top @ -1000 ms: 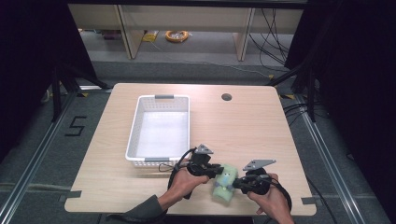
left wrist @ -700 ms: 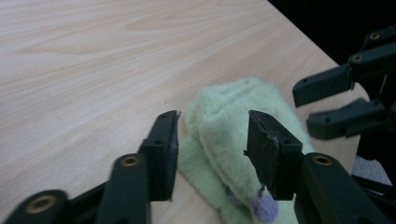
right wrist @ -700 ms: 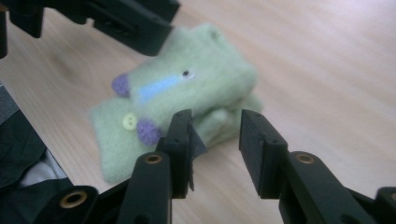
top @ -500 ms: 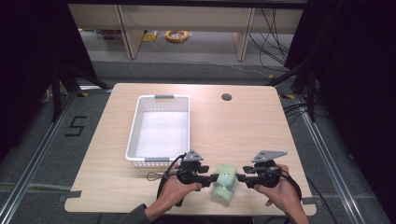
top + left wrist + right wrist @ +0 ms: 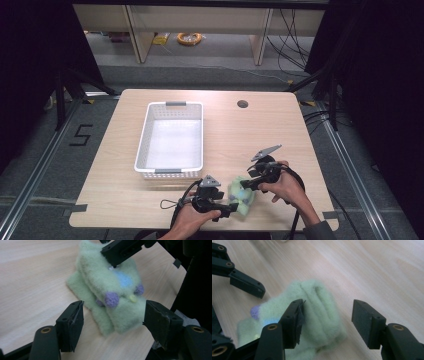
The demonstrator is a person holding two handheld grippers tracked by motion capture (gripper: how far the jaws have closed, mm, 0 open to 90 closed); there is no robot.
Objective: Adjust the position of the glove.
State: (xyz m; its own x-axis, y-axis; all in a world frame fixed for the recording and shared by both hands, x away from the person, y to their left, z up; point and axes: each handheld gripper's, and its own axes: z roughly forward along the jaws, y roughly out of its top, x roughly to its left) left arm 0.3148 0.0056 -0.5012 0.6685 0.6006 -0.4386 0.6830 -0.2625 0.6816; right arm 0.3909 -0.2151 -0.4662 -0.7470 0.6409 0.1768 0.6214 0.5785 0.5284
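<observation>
Two grippers meet at the near edge of the wooden table (image 5: 260,135), right of the white basket (image 5: 171,140). Between them lies a folded green fuzzy sock (image 5: 242,195) with purple dots, flat on the wood. The left gripper (image 5: 231,206) and right gripper (image 5: 245,184) both stand spread, jaws just been opening, pads clear of the sock lying between each pair.

The folded sock (image 5: 110,290) is fuzzy pale-green fleece with nubby purple dots. It lies on a smooth, matt wood-grain table (image 5: 250,135). At its 11 o'clock, the basket (image 5: 145,135) is white slotted plastic.
</observation>
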